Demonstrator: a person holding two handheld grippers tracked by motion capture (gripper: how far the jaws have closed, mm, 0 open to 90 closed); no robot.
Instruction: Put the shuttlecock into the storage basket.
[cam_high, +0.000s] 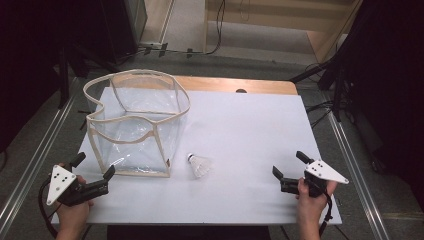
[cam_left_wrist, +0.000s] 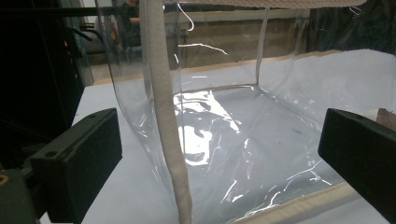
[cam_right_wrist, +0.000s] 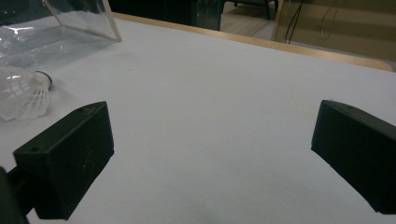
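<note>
Dark floor, trailing cables and a pale wooden partition surrounded the table (cam_high: 250, 125), whose top was covered by a white sheet with a strip of bare wood along its far edge. Toward the near edge, a little left of the middle, a white shuttlecock (cam_high: 199, 165) lay on its side, just beside the near right corner of a clear plastic bag (cam_high: 137, 125) with cream fabric piping that stood open over the table's left half.

The left gripper (cam_high: 95, 172) sat at the near left corner, jaws spread wide with nothing between them, aimed at the bag's near corner seam (cam_left_wrist: 166, 121). The right gripper (cam_high: 289, 166) rested near the near right corner, jaws likewise fully apart and empty, well apart from the shuttlecock (cam_right_wrist: 23, 95), which showed at the left of its view.

By the look of it, the shuttlecock would be very light and its feathered skirt easily crushed, so the rounded cork end, or a gentle pinch low on the skirt, seemed the safest hold. The bag looked thin, floppy and slick; its stiffer piped rim seemed the best place to steady it.
</note>
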